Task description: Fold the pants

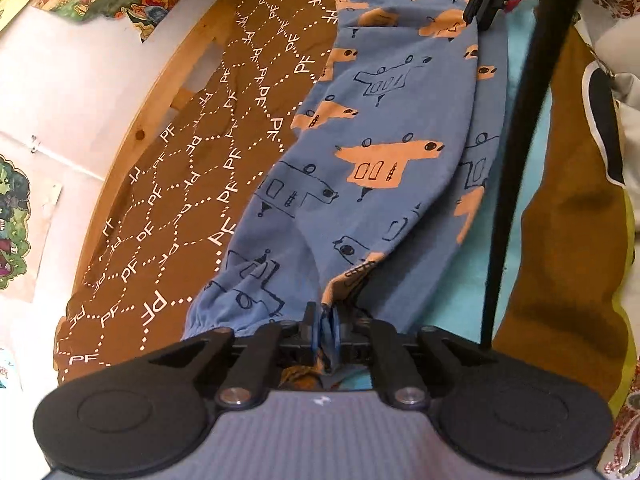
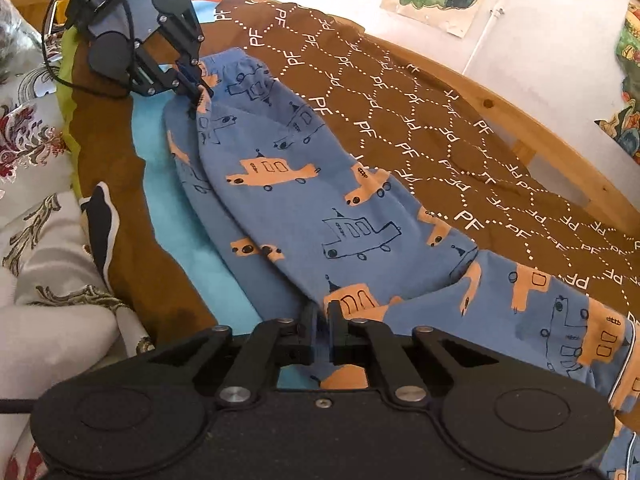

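A: What lies under everything?
B: A brown sheet (image 2: 420,120) printed with white "PF" letters covers the bed, a wooden rail (image 2: 532,128) along its far edge.
A: And the pants (image 2: 312,208)?
B: Blue, with orange and outlined vehicles, folded leg over leg, lying partly on the sheet and partly on a turquoise cloth (image 2: 192,232).
A: The tongs?
B: The left gripper (image 1: 325,332) pinches bunched fabric at the cuff end. The right gripper (image 2: 322,336) is nearly closed, with cloth in its narrow gap at the waist end.
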Demonstrator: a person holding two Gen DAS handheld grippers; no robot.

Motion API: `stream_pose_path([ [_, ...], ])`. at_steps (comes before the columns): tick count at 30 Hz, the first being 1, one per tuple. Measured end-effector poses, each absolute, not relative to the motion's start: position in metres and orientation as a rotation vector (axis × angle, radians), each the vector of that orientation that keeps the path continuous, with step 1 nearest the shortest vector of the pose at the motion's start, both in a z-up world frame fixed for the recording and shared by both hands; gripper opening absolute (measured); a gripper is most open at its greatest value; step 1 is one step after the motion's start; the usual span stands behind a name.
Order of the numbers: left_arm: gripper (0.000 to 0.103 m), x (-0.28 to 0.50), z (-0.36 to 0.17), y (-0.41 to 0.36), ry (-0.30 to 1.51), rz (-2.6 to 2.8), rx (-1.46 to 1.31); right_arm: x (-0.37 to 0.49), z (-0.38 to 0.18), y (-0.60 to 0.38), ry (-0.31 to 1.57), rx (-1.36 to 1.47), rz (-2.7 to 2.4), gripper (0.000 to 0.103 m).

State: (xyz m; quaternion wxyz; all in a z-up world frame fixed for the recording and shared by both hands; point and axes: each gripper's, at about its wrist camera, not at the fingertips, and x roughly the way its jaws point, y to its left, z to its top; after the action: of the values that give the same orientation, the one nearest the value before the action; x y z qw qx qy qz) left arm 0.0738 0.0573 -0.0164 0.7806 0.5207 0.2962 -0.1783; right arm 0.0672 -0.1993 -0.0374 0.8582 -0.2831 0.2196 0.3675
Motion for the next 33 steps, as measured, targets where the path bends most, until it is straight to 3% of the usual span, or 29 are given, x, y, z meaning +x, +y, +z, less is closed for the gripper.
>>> stream_pose_path([
  [2,0.011,0.076,-0.014,0.057,0.644,-0.388,1.122,0.067,-0.038,-0.2,0.463,-0.592,0.77,0.007],
  [4,0.007,0.077,-0.012,0.056,0.656,-0.392,1.109,0.068,-0.039,-0.199,0.467,-0.593,0.773,0.0],
  [9,0.002,0.077,-0.005,0.06,0.67,-0.423,1.1,0.066,-0.034,-0.2,0.47,-0.588,0.784,0.0],
  [26,0.003,0.078,-0.008,0.07,0.742,-0.443,1.062,0.069,-0.03,-0.205,0.585,-0.573,0.855,0.0],
  [28,0.004,0.078,-0.006,0.069,0.745,-0.438,1.048,0.069,-0.027,-0.207,0.582,-0.562,0.853,0.009],
  [29,0.011,0.077,-0.004,0.068,0.749,-0.437,1.035,0.068,-0.024,-0.21,0.578,-0.554,0.856,0.012],
  [31,0.038,0.076,0.002,0.068,0.761,-0.433,0.984,0.069,-0.015,-0.218,0.562,-0.529,0.83,0.034],
  [32,0.063,0.075,0.006,0.067,0.765,-0.434,0.939,0.071,-0.009,-0.223,0.557,-0.508,0.811,0.04],
  [33,0.072,0.074,0.01,0.067,0.761,-0.432,0.892,0.073,-0.004,-0.231,0.555,-0.479,0.784,0.05],
])
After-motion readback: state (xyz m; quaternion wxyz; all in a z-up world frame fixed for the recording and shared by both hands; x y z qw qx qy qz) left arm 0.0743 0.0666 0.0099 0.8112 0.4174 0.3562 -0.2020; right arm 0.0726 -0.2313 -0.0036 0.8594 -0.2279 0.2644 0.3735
